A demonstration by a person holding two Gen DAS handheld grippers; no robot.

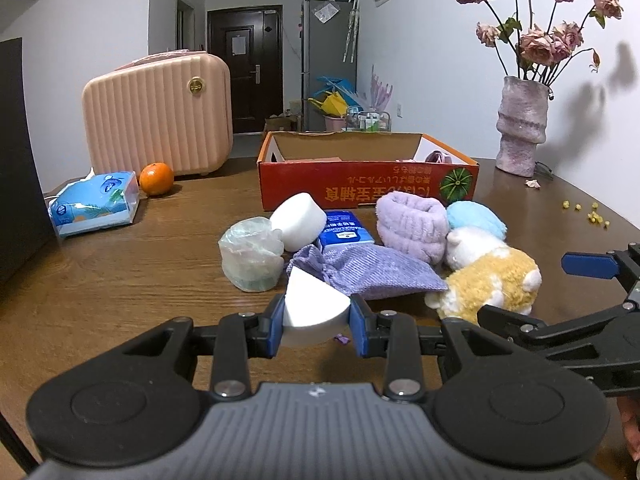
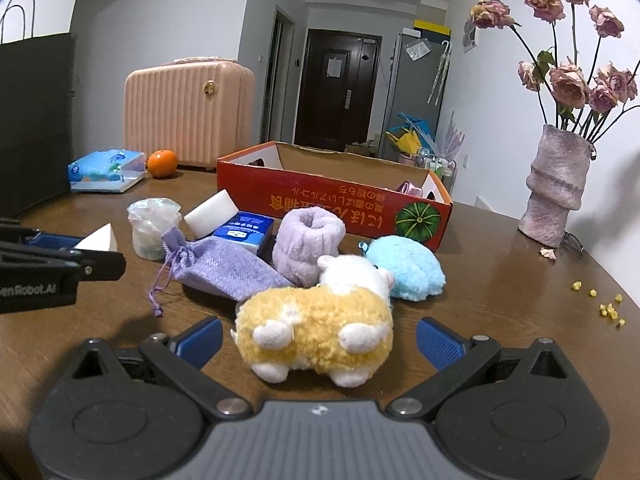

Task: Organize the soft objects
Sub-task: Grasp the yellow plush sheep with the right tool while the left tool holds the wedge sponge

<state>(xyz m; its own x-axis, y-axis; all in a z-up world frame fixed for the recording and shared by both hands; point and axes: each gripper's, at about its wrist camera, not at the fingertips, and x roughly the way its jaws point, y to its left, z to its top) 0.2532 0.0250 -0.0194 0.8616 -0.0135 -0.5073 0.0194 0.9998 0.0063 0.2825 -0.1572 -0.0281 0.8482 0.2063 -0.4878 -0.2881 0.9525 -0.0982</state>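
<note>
White foam wedge (image 1: 316,307): clamped between the blue pads of the left gripper (image 1: 317,326), held just above the wooden table (image 1: 120,280), near side of the pile. Matte, clean, one curved edge and one sharp corner; pads dent it slightly, so it reads as soft sponge.

Right gripper (image 2: 318,340): jaws spread wide, one on either side of the yellow-and-white plush toy (image 2: 316,336), pads not touching it. Nothing held. Plush lies on its side on the table, fluffy, white paws toward the camera.

Progress, as a judgement: early. The red cardboard box (image 1: 360,184), far side of the pile, looks like the target; only a small pink item (image 2: 412,190) shows at its right end, the rest of its floor mostly hidden.

Still on the table, between grippers and box:
- lilac drawstring pouch (image 1: 372,272)
- second white foam block (image 1: 300,222)
- crumpled clear bag (image 1: 250,256)
- blue tissue pack (image 1: 344,232)
- lilac fuzzy roll (image 1: 412,226)
- pale blue plush (image 1: 476,220)

Far left: tissue packet (image 1: 96,204), orange (image 1: 156,179), pink case (image 1: 158,114). Far right: vase of dried roses (image 1: 522,128).
</note>
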